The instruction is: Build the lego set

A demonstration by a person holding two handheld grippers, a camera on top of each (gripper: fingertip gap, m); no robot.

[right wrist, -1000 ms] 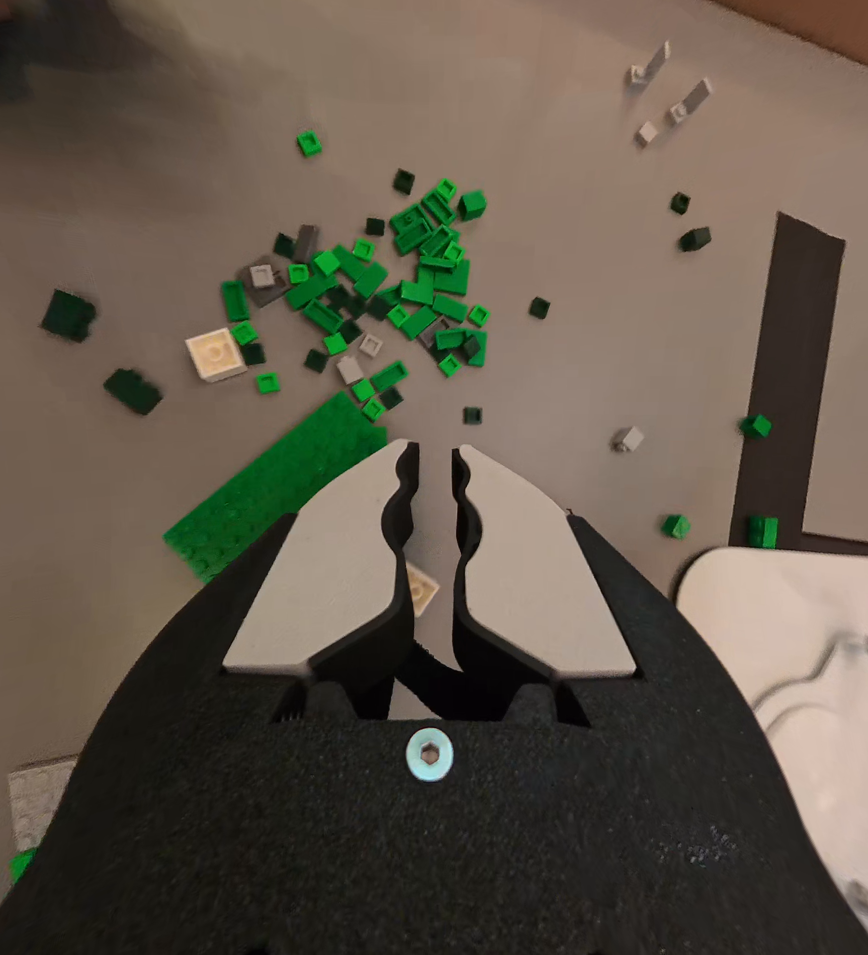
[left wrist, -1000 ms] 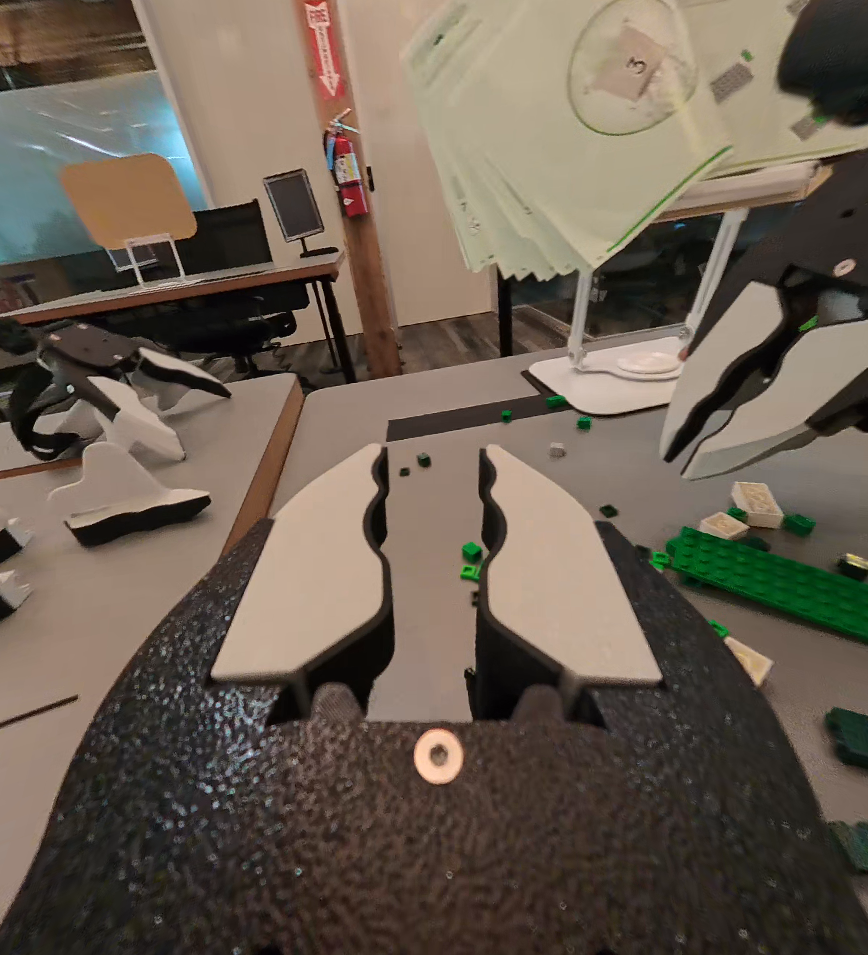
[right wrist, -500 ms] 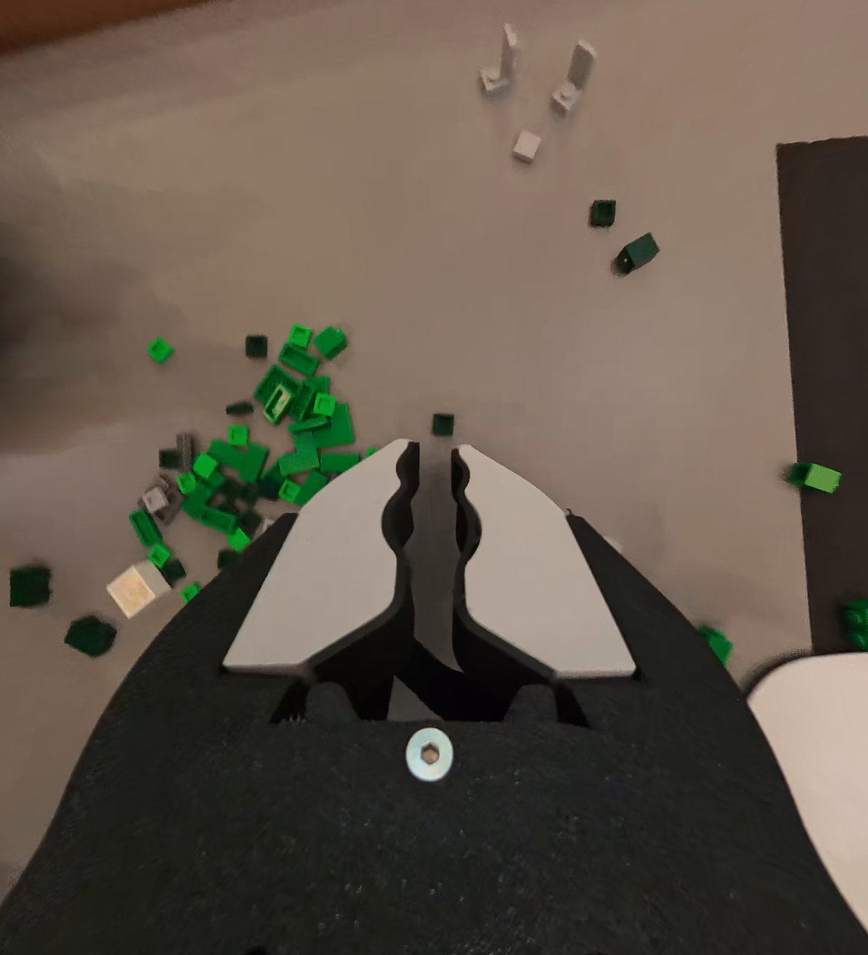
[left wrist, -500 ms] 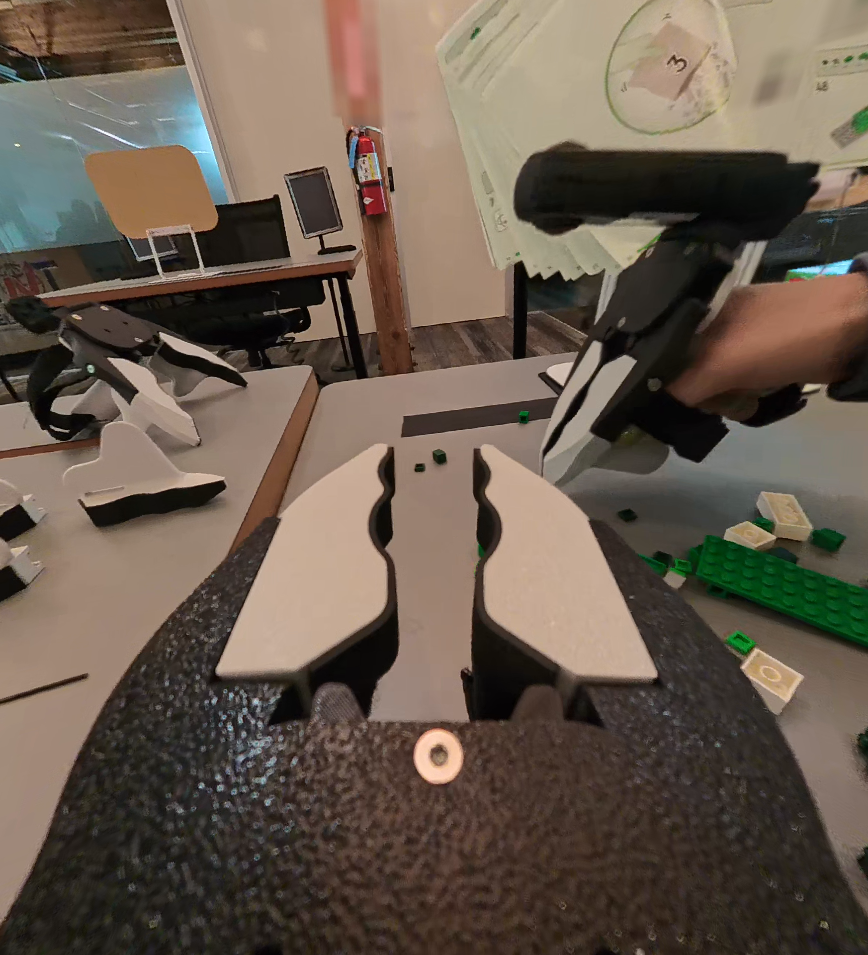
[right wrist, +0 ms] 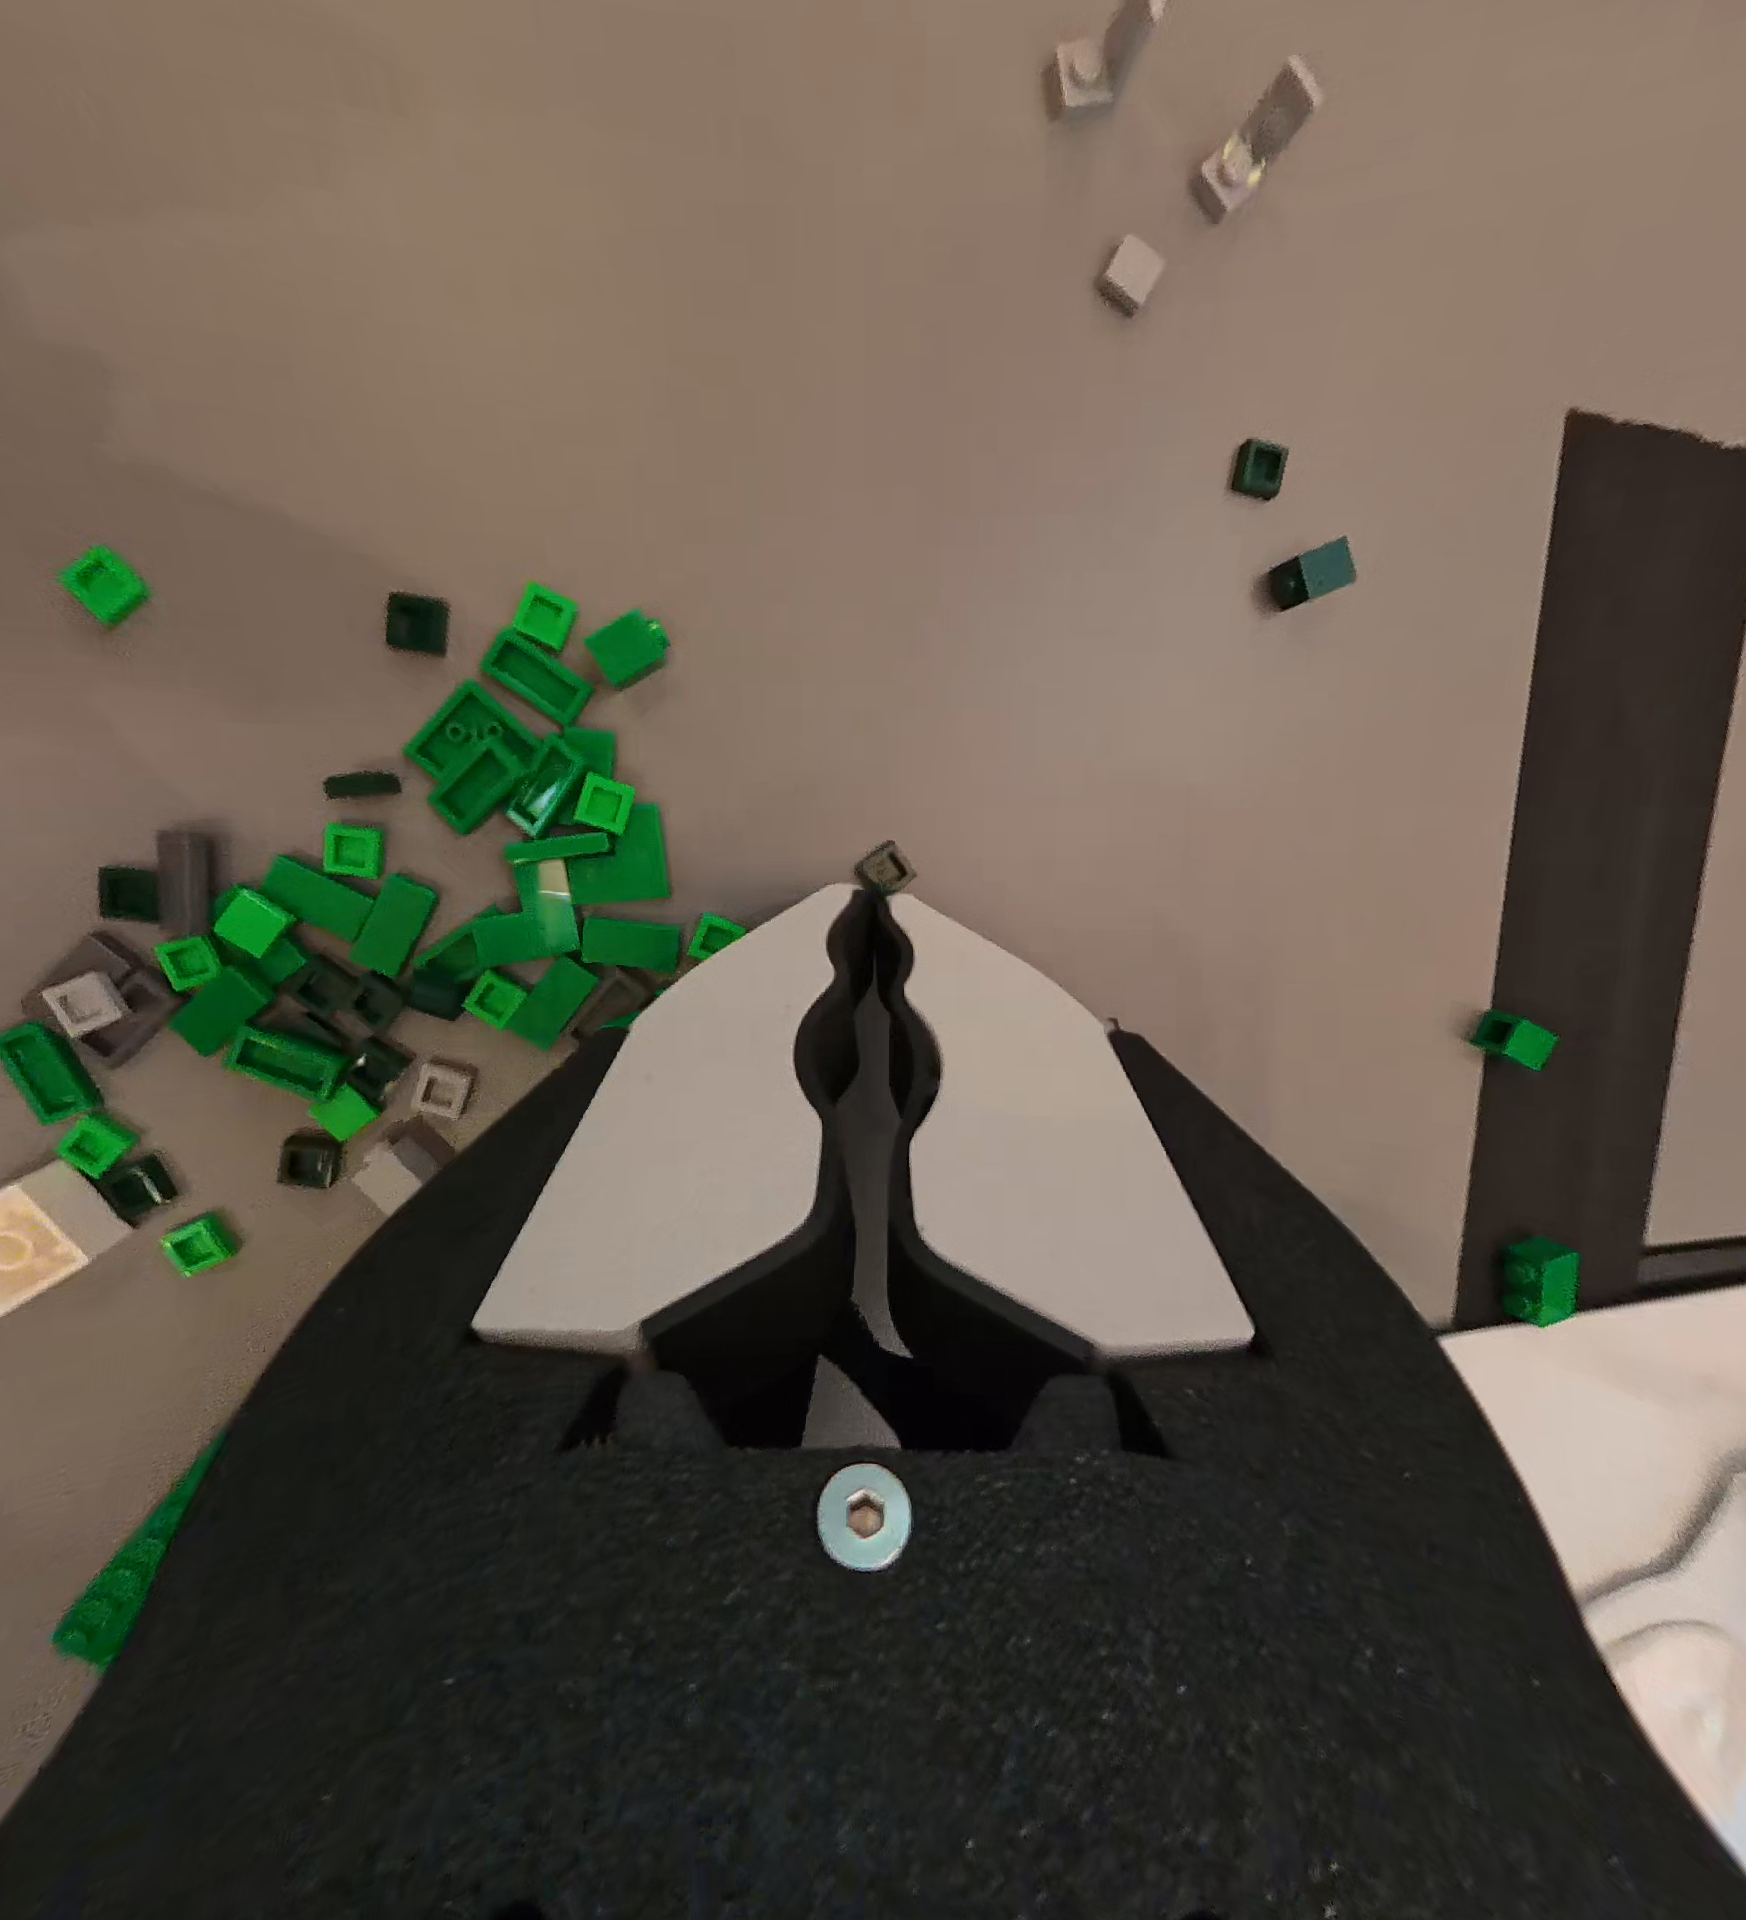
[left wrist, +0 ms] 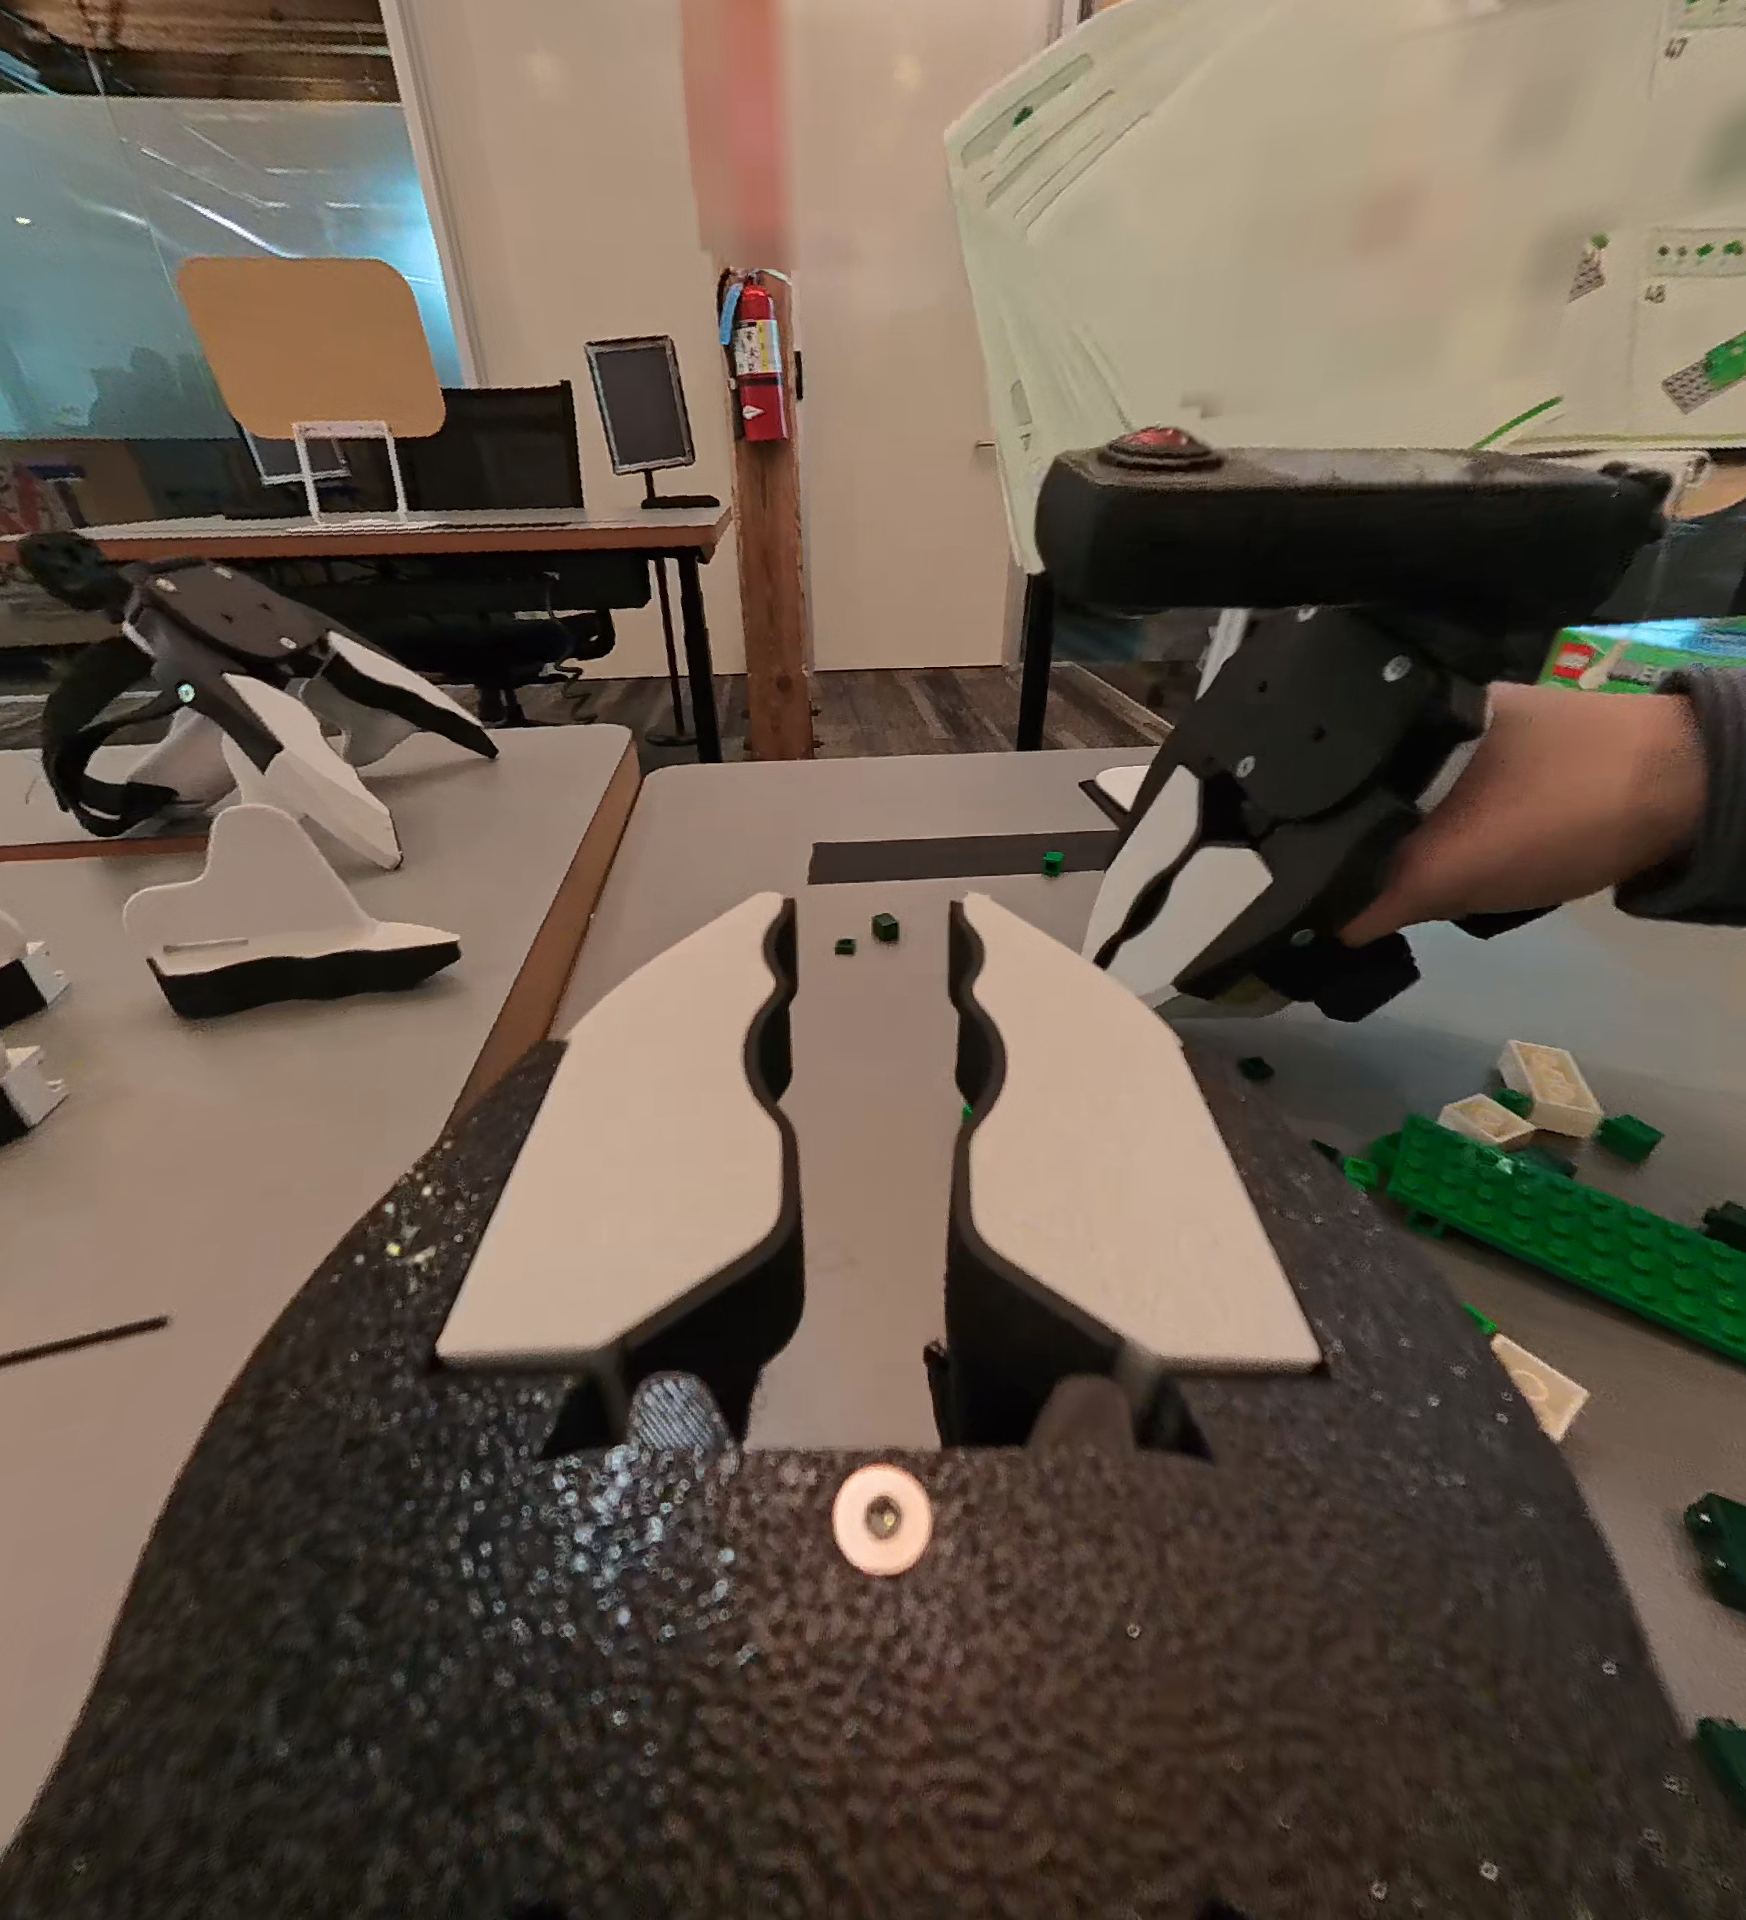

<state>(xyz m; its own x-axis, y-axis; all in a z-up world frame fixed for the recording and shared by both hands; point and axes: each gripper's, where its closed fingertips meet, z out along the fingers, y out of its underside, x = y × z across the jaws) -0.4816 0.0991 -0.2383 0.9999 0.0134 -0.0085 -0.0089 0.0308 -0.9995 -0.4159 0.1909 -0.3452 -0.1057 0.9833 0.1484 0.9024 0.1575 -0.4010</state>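
**At lower centre, two tongs over scattered bricks**

At lower centre of the left wrist view: left gripper [left wrist: 871,914], fingers spread with a wide gap, bare grey table [left wrist: 744,810] between them, nothing held. Just beyond the tips, two small dark green studs [left wrist: 874,930]. At right, right gripper [left wrist: 1123,951] held by a hand [left wrist: 1565,800] in a grey sleeve, nose tilted down toward the table, tips drawn together; from this side cannot tell whether anything sits between them. Lower right: long green baseplate [left wrist: 1617,1257] lying flat, cream bricks [left wrist: 1544,1081] near its far end, dark green bricks [left wrist: 1742,1558] apart at the frame edge. Upper right: pale instruction booklet [left wrist: 1316,260], blurred. Far left: spare gripper [left wrist: 245,644] and loose white finger parts [left wrist: 287,945] on a neighbouring table. Background: red fire extinguisher [left wrist: 757,353] on a wooden post.

At centre of the right wrist view: right gripper [right wrist: 881,896], fingers closed down to a thin slit, pinching a small dark green piece [right wrist: 888,864] at the very tips. Left of the fingers: heap of green and grey bricks [right wrist: 453,914] on the table, a cream brick [right wrist: 7,1247] at its lower-left edge. Lower left: corner of the green baseplate [right wrist: 121,1590] showing beside the gripper body. Upper right: three light grey pieces [right wrist: 1191,135]; below them two dark green bricks [right wrist: 1284,520]. Right: dark tape strip [right wrist: 1627,831] running up the table, two bright green bricks [right wrist: 1523,1143] on its left edge. Lower right corner: white base [right wrist: 1679,1507].
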